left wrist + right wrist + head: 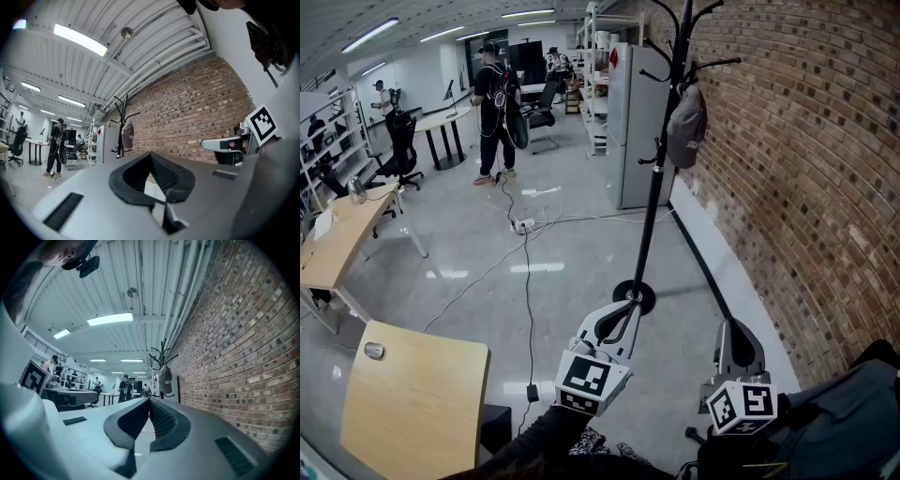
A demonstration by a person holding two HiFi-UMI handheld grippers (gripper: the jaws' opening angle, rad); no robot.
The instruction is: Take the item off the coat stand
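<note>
A black coat stand [661, 159] rises beside the brick wall. A grey cap [686, 127] hangs from one of its upper hooks. Both grippers are low in the head view, well short of the stand. My left gripper [628, 305] points toward the stand's round base, its jaws shut and holding nothing. The right gripper [730, 330] sits closer to the wall, also shut and holding nothing. In the left gripper view the cap [127, 133] is far off beyond the jaws [151, 154]. The right gripper view shows the cap [165, 380] ahead of its shut jaws [150, 400].
The brick wall [806, 187] runs along the right. A grey cabinet [633, 122] stands behind the coat stand. Cables [525, 225] trail over the glossy floor. Wooden tables [417, 403] are at the lower left. A person [495, 112] stands further back among office chairs.
</note>
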